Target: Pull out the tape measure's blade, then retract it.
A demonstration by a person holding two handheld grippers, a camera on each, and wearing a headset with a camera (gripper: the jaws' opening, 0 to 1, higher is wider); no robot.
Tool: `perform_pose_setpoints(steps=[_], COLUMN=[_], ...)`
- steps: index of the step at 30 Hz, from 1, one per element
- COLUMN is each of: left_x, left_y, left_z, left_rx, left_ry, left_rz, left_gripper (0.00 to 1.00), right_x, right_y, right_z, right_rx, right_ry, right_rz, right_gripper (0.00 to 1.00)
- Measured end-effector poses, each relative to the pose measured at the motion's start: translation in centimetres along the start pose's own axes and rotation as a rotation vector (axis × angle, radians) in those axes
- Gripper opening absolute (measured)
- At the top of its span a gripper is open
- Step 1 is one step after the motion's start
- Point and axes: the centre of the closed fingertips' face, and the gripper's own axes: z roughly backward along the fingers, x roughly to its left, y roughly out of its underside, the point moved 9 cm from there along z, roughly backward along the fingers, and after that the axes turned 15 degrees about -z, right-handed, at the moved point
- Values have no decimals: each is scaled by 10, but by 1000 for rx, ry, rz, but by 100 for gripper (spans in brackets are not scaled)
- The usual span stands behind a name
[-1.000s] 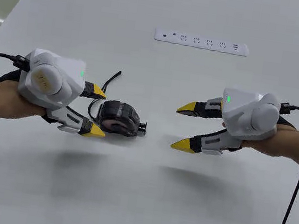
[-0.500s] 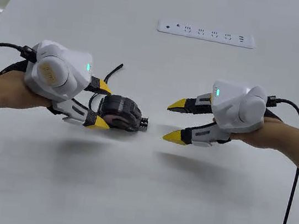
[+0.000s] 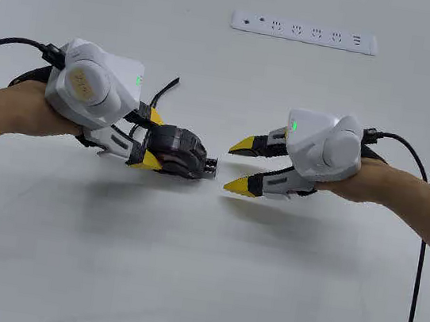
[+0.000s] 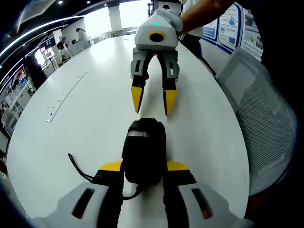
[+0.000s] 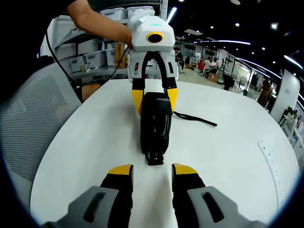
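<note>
A black tape measure [image 3: 178, 151] lies on the white table [image 3: 199, 271], its blade hook [image 3: 211, 166] pointing right. My left gripper [image 3: 151, 138] is shut on its case; in the left gripper view the yellow fingertips [image 4: 111, 166] press both sides of the tape measure [image 4: 144, 149]. My right gripper [image 3: 239, 164] is open just right of the hook, not touching it. In the right gripper view the tape measure [image 5: 156, 119] stands straight ahead, and its hook [image 5: 155, 157] sits just beyond my right gripper [image 5: 152, 170]. The tape's black wrist strap [image 3: 158, 109] trails behind.
A white power strip [image 3: 305, 32] lies at the far side of the table, also seen as the power strip [image 4: 64, 95] on the left. A mesh chair [image 4: 256, 118] stands past the table edge. Black cables [image 3: 417, 261] trail from both grippers.
Both grippers have moved toward each other. The left jaws closed onto the tape measure's case. The right gripper, still open, came up close to the hook.
</note>
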Motion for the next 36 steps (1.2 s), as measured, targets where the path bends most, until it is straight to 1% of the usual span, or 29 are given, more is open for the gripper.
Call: perform_pose_setpoints(steps=[5,9,11,17,21,23,27,31,36], left_x=[0,-1,-1,-1,-2,-2,-3,-4,-3], left_y=[1,1,1,1,2,3,3,2,2], left_z=[-1,0,0,0,0,0,0,0,1], left_rx=[-9,-13,-12,-10,-23,-26,-27,-23,-14], left_ry=[12,8,6,7,3,-1,-6,-15,-16], left_rz=[9,5,15,16,32,37,45,46,44], left_gripper=[27,27,26,26,26,26,26,26,25], right_x=[-2,-3,-2,-4,-3,-2,-2,-2,-3], right_y=[0,0,-1,-1,-1,-2,-1,-2,-5], right_z=[-9,-16,-19,-27,-33,-34,-33,-34,-34], right_rx=[-5,-9,-9,-12,-7,-11,-26,-21,2], right_ry=[-4,-6,-10,-8,-9,-8,-1,1,6], right_rz=[-1,-10,-8,-11,3,-6,-39,-36,14], right_gripper=[31,29,27,22,17,17,15,14,13])
